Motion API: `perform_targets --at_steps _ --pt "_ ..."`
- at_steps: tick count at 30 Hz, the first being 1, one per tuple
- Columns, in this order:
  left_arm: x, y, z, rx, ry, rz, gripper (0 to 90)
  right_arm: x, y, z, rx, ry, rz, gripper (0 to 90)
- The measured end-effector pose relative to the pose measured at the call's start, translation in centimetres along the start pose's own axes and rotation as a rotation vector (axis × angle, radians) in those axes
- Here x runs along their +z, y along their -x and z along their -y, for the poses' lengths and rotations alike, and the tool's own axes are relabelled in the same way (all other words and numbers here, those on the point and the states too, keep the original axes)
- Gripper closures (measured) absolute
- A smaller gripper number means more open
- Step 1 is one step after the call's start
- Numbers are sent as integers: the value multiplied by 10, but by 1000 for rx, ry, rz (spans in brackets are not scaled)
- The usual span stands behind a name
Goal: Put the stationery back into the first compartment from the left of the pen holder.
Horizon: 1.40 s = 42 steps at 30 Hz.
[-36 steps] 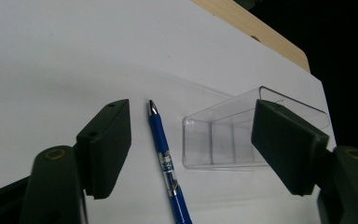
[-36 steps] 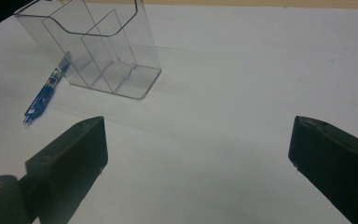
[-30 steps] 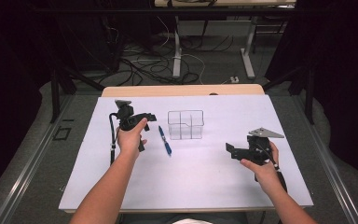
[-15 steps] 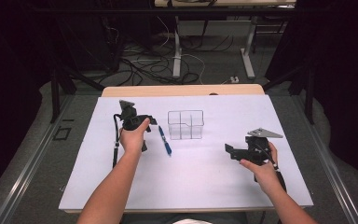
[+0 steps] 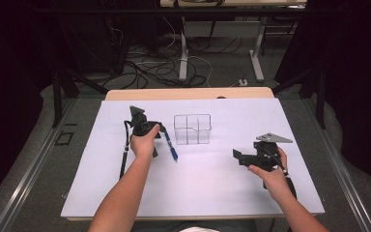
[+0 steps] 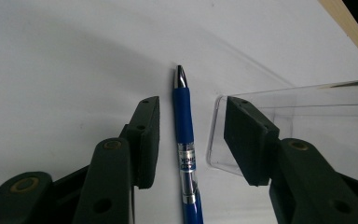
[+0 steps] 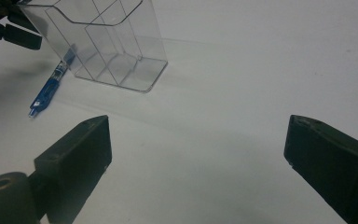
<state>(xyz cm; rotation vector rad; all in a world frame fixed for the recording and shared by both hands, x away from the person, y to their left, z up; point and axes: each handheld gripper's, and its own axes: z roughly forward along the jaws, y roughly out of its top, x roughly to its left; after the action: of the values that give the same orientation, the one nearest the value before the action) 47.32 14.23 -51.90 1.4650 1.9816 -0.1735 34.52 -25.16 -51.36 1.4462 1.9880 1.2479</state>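
Left gripper (image 6: 191, 140) dropped onto blue pen (image 6: 185, 140) since a second ago; jaws were closing, pen between, pads not touching. Right gripper (image 7: 196, 158) stood wide, empty.

Blue pen (image 6: 183, 121); clear organizer (image 5: 192, 128); white table (image 5: 212, 193).

Dark room, grey floor (image 5: 38, 159), tangled cables (image 5: 145, 67), white-topped table (image 5: 222, 193).

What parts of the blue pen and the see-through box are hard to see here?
- Pen: clip end cut off by the left gripper view's bottom edge.
- Pen's label: too small to read in that view.
- Clear box: top cut off by the right gripper view's upper edge.
- Left gripper: jaw tips too small to make out from the high view.
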Motion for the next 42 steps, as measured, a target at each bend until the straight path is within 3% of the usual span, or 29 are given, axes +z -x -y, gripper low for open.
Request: perform_targets --at_steps 13,15,21,42 --pt "17 -1 1 -31 -9 1 610 1 1 1 -1 -6 -1 75" --pt "19 -1 1 -32 -11 -14 615 1 1 1 -5 -7 -1 75" --pt "23 -2 1 -38 -22 -2 632 2 1 1 -4 -9 -3 75" --pt "31 -3 3 -54 -37 -13 696 2 1 2 -7 -11 -3 76"
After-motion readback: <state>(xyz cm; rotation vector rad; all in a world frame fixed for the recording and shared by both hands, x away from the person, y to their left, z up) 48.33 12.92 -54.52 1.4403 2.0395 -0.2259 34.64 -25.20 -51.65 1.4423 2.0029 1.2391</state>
